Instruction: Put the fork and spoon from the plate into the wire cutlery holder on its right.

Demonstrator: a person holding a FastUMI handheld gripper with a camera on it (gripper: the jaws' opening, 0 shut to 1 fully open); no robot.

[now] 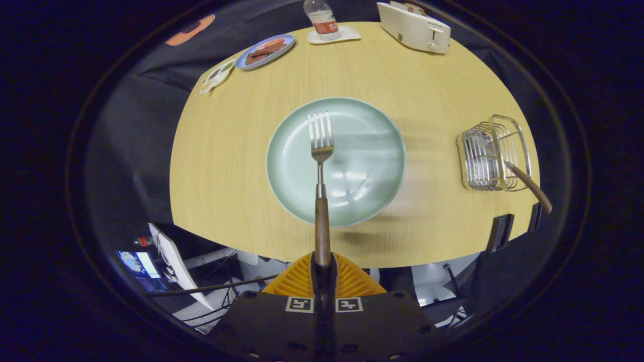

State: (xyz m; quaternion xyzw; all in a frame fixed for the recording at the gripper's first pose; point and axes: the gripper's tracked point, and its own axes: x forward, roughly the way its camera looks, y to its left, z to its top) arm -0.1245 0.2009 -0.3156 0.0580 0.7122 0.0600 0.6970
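Jaws tight together on the gripper (322, 261), and the fork (321, 166) is pinched right between them by the end of its wooden handle. The handle runs straight ahead out of the fingers (297, 279), then the metal neck, then the tines pointing directly away. The fork hangs over the plate (372, 151), its tines above the far half of the dish; whether it touches the plate I cannot tell. The plate is pale green and sits in the middle of the round wooden table (226, 161), just ahead of the fingers.

Off to the right of the plate, well apart from it, stands the wire holder (490, 153). A wooden-handled utensil, the spoon (531, 183), is in it already, its handle leaning out toward the table's near right edge; its bowl end is hidden inside the wires.

Far beyond the plate: a small plate of food (265, 51), a bottle (322, 19) on a coaster, and a white toaster (414, 26) at the far edge.
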